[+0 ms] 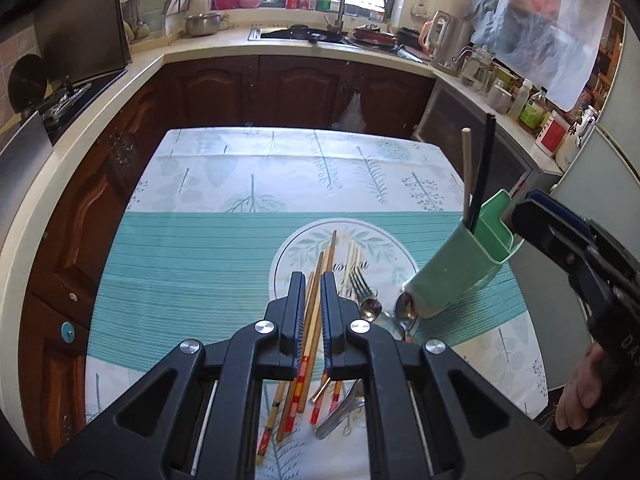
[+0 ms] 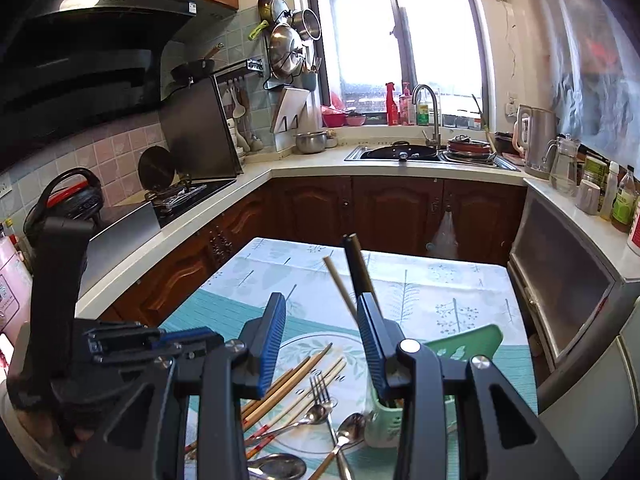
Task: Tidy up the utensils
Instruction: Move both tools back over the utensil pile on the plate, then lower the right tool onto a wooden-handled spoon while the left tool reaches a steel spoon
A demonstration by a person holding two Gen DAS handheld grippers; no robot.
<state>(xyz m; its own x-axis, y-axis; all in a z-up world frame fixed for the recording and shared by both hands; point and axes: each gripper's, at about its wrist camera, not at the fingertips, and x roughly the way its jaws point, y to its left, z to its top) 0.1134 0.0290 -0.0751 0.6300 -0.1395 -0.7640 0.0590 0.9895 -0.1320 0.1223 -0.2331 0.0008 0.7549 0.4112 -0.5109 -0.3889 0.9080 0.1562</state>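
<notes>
The left tongs [image 1: 307, 292] pinch one wooden chopstick [image 1: 313, 320], its red-banded end sticking out below the jaws. The right tongs [image 2: 320, 340] stand spread with nothing pressed between them; the left view shows them at its right edge, with a hand [image 1: 580, 392] on the grip.

On the desk [image 1: 192, 264], which is covered by a teal and white leaf-print cloth, lies a loose heap of utensils. One fork [image 2: 320, 390] can be counted, and at least three spoons [image 2: 348, 426], though their handles cross and the bottom of the right view cuts one bowl short. The loose chopsticks [image 2: 296, 380] number about six or seven; the tongs cover much of the pile, so the count is unsure.

A green holder [image 1: 460, 268] stands near the right edge of the desk, tilted in the left view, with two sticks in it: one pale [image 1: 467, 172], one black [image 1: 483, 168]. In the right view, the right tongs' arm hides most of it.
</notes>
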